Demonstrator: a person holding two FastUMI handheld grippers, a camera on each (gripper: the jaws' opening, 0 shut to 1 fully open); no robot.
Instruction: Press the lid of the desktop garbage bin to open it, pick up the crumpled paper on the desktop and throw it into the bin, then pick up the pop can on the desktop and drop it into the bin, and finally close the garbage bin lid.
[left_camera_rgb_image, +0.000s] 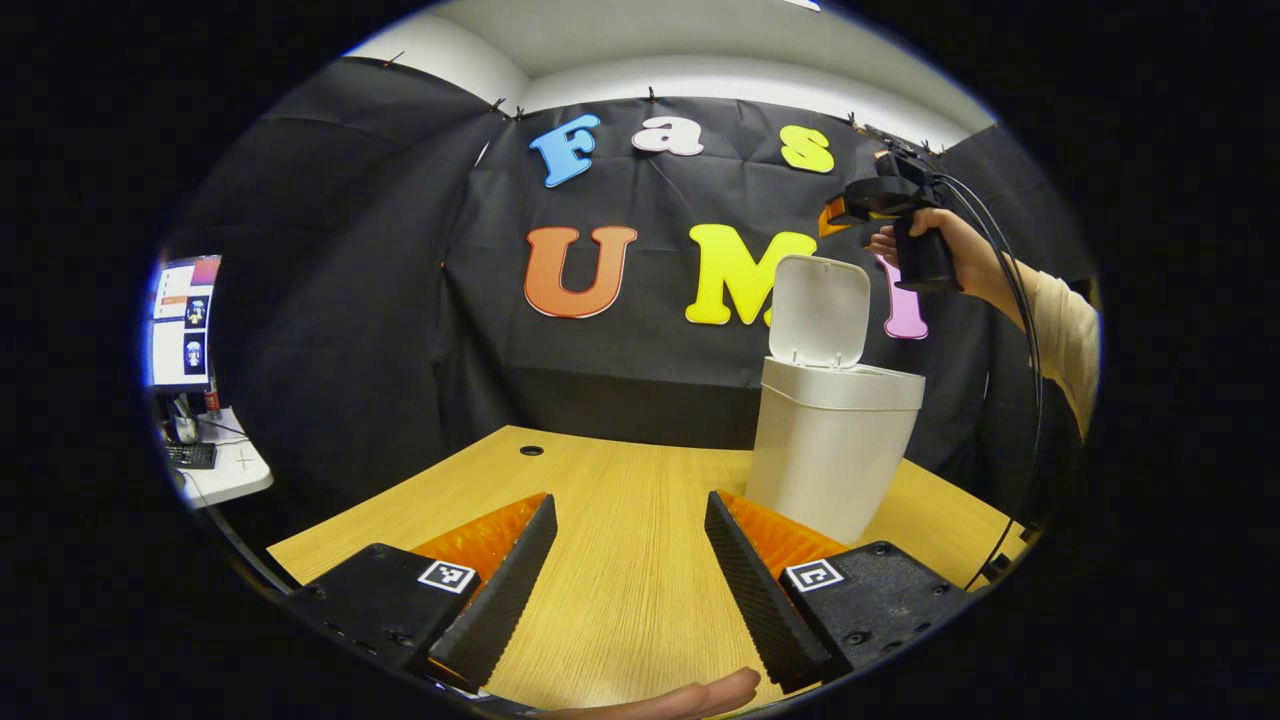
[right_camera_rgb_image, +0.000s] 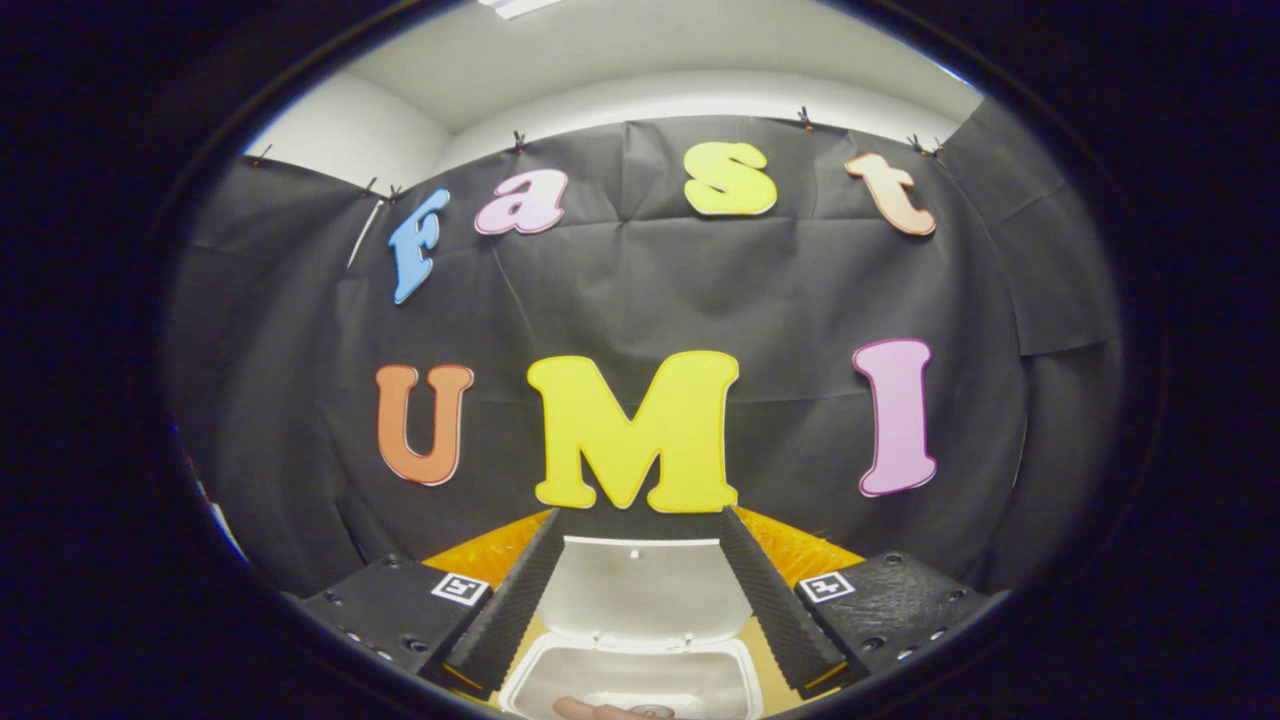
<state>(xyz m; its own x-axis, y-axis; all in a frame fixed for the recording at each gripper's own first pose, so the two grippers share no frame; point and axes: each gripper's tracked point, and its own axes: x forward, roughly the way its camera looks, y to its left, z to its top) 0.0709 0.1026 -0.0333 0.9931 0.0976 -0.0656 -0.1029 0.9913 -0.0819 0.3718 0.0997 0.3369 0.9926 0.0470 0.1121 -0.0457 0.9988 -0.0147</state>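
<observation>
The white desktop bin (left_camera_rgb_image: 835, 450) stands on the wooden table (left_camera_rgb_image: 620, 580), right of centre, with its lid (left_camera_rgb_image: 820, 310) swung up and open. My left gripper (left_camera_rgb_image: 630, 500) hovers low over the table, just left of the bin, open with nothing between its fingers. A hand holds my right gripper (left_camera_rgb_image: 885, 200) high above the bin's far right side. In the right gripper view the right gripper (right_camera_rgb_image: 640, 515) is open and looks down past the raised lid (right_camera_rgb_image: 640, 590) into the bin's mouth (right_camera_rgb_image: 560, 680). What lies inside is hidden.
A cable hole (left_camera_rgb_image: 531, 450) sits near the table's far edge. A side desk (left_camera_rgb_image: 225, 470) with a monitor (left_camera_rgb_image: 185, 325) stands at the far left. A sleeved arm (left_camera_rgb_image: 1060, 330) and black cables reach in from the right. A fingertip (left_camera_rgb_image: 690, 695) shows at the bottom.
</observation>
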